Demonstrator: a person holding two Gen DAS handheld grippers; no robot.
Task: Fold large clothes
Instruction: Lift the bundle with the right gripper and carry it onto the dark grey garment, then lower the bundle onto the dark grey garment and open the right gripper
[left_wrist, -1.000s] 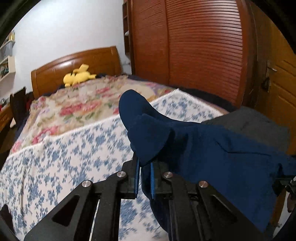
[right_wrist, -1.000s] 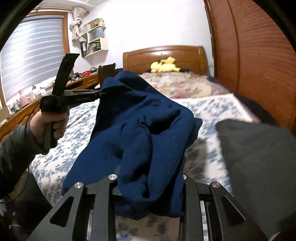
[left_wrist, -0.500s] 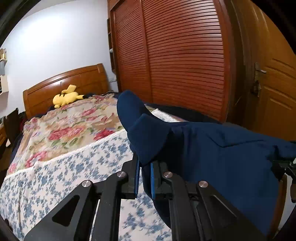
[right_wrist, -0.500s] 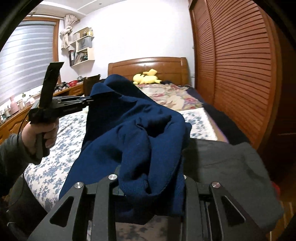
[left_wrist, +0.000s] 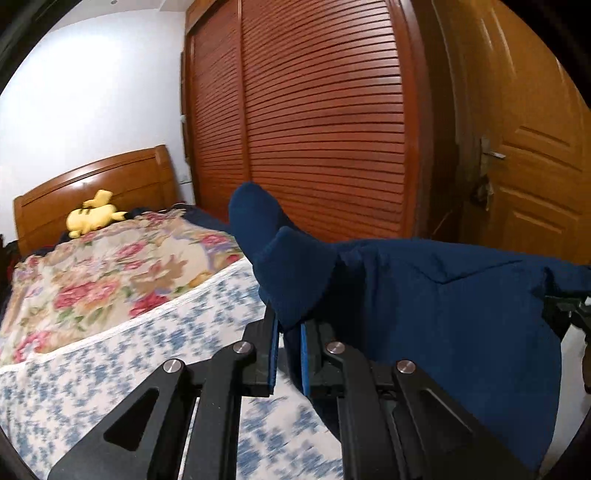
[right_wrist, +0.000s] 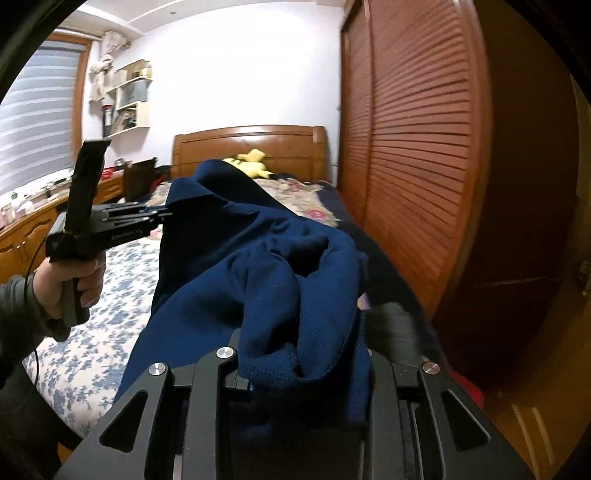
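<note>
The bed (left_wrist: 110, 332) spreads below and ahead of both my grippers, its blue-flowered cover under a floral quilt (left_wrist: 110, 266), with the slatted wardrobe (left_wrist: 325, 122) beyond. Between the two I carry the navy garment (left_wrist: 443, 314), lifted clear of the bed as far as I can see and hanging as a sagging span. Its long axis runs from one gripper across to the other, so neither hand is nearer: each has an end. My left gripper (left_wrist: 288, 354) is pressed nearly together, pinching a thin bunch of the cloth that bulges just ahead of its pads. My right gripper (right_wrist: 303, 384) sits wider, clamped on a thick wad that drapes over its fingers and hides the tips. I judge the next move is laying this span flat on the bed ahead. A yellow plush toy (left_wrist: 92, 218) rests far off by the headboard.
</note>
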